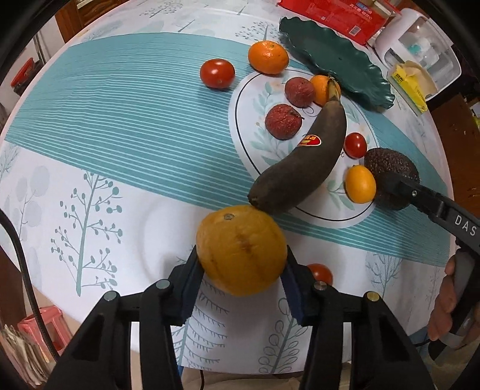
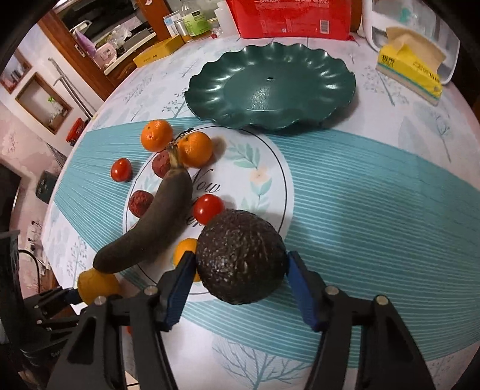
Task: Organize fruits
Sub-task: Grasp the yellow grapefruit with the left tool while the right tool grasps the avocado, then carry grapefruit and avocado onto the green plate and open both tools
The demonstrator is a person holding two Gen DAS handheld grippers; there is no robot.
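Note:
My left gripper [image 1: 241,268] is shut on a large orange [image 1: 241,249], near the tip of a blackened banana [image 1: 303,163]. My right gripper [image 2: 238,270] is shut on a dark avocado [image 2: 241,256], which also shows in the left wrist view [image 1: 390,168]. An empty dark green scalloped plate [image 2: 270,87] stands at the back. Around the banana lie two mandarins [image 2: 157,135] [image 2: 195,149], two lychees [image 1: 283,121] [image 1: 299,91], cherry tomatoes [image 2: 209,208] [image 2: 121,169] and a small orange fruit [image 1: 360,184].
The fruits lie on a round table with a teal-striped cloth [image 2: 375,195]. A yellow tissue pack [image 2: 411,64], a red bag [image 2: 288,18] and a white appliance [image 1: 420,42] stand behind the plate. Another tomato [image 1: 320,273] lies under my left fingers.

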